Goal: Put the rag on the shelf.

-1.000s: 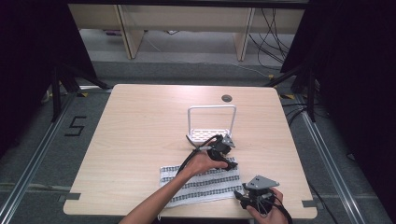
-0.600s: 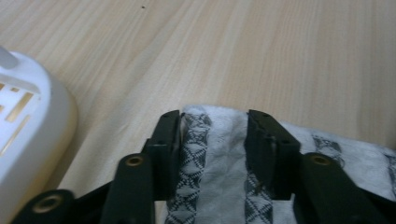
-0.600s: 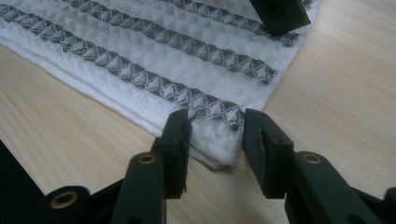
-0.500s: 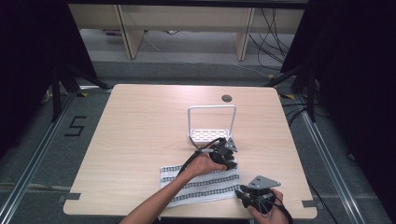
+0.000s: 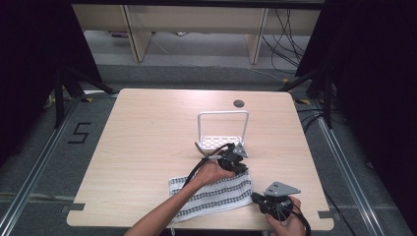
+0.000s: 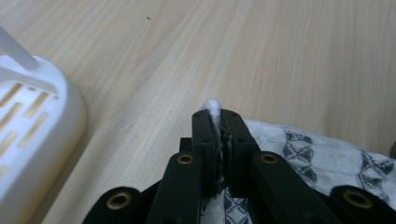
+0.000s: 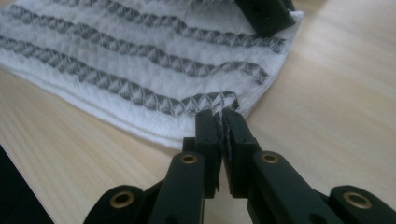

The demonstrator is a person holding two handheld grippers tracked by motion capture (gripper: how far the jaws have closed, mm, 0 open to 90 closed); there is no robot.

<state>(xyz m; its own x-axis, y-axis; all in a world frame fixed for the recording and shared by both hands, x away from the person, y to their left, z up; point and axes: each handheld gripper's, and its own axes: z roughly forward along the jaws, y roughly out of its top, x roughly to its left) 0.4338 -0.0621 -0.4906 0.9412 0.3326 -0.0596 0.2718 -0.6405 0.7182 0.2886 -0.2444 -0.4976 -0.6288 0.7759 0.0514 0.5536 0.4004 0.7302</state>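
A white towel with grey patterned stripes lies folded near the table's front edge. My left gripper is at its far right corner, and my right gripper is at its near right corner. In the left gripper view the left gripper has just closed, and its jaws are shut on a tuft of the towel. In the right gripper view the right gripper has also just closed, pinching the hem of the towel. The left gripper's black tip rests on the corner beyond.
A white slotted rack with a tall hoop frame stands just behind the left gripper, and its base is close on the left in the left gripper view. A cable hole sits near the wooden table's far edge.
Both hands stay almost where they were at the towel's right edge. The towel lies as before.
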